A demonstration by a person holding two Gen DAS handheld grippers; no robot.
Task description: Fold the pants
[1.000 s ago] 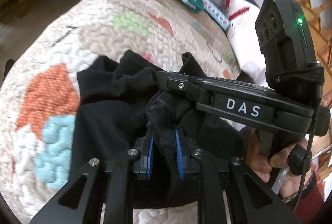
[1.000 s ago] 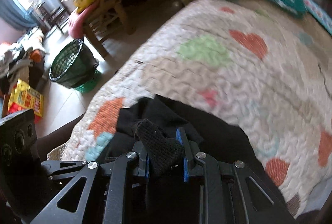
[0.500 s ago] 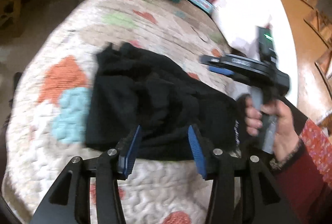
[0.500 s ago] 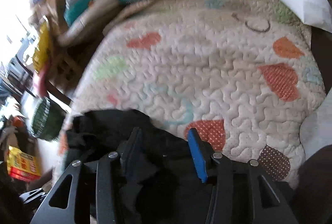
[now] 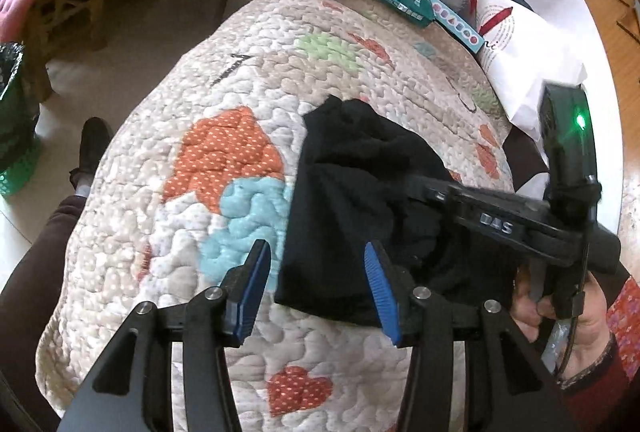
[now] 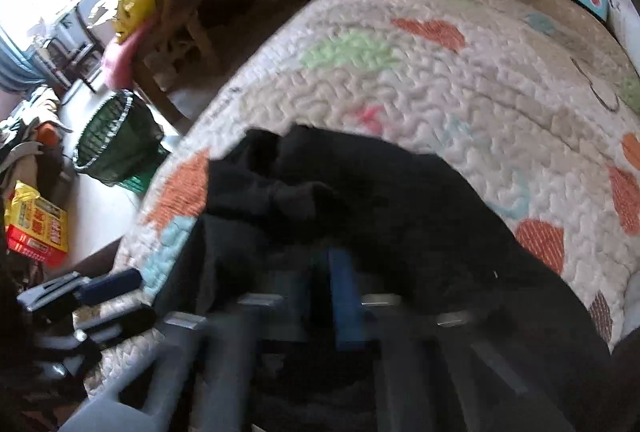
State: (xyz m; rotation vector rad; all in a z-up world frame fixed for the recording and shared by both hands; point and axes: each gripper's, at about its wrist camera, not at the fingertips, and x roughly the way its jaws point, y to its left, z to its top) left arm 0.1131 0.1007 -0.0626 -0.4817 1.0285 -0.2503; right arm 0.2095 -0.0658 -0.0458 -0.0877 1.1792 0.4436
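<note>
Soft, limp black pants (image 5: 352, 200) on the quilt (image 5: 224, 80) would be best gripped at the near hem; left gripper (image 5: 316, 284) fingers gape empty, right gripper (image 6: 344, 308) fingers are shut, on cloth or not I cannot tell.

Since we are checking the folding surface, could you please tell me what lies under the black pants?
The black pants lie bunched on a quilted cover patterned with hearts, which shows all around them. Whatever part of the quilt's pattern, or anything else, sits directly beneath the fabric is covered.
</note>
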